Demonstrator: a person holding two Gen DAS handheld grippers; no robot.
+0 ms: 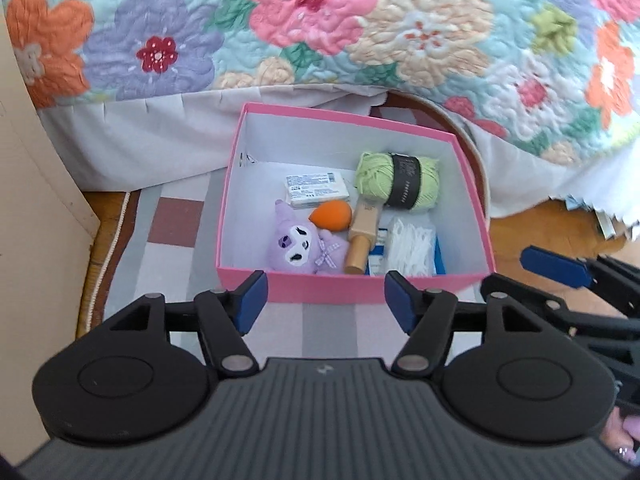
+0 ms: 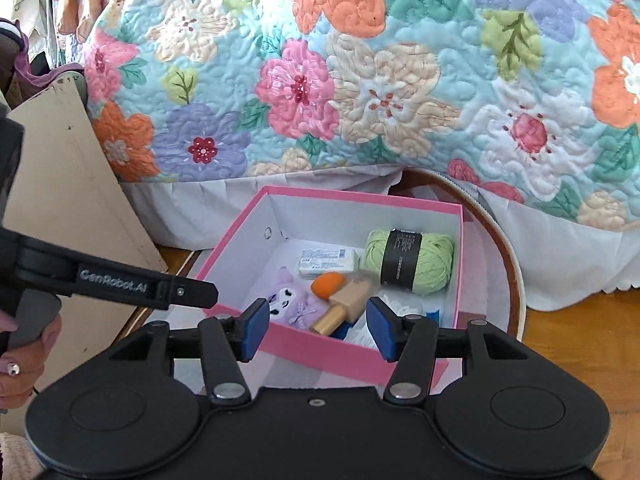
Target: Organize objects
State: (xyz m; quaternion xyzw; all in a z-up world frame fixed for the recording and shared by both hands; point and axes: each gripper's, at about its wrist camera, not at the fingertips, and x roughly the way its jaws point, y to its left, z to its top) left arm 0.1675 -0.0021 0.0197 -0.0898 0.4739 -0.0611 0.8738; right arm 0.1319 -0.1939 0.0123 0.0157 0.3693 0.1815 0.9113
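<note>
Hovering over pink box (image 1: 320,290) w/ both grippers empty.

Left gripper (image 1: 326,300) & right gripper (image 2: 316,330): jaws apart, nothing btwn pads. Inside box (white lining): green yarn (image 1: 398,180) at far right, white packet (image 1: 316,188), orange sponge (image 1: 332,214), purple plush (image 1: 304,246), tan bottle (image 1: 362,236), white floss picks (image 1: 410,246). Box on checkered mat (image 1: 176,236), just beside floral quilt (image 1: 320,20).
</note>
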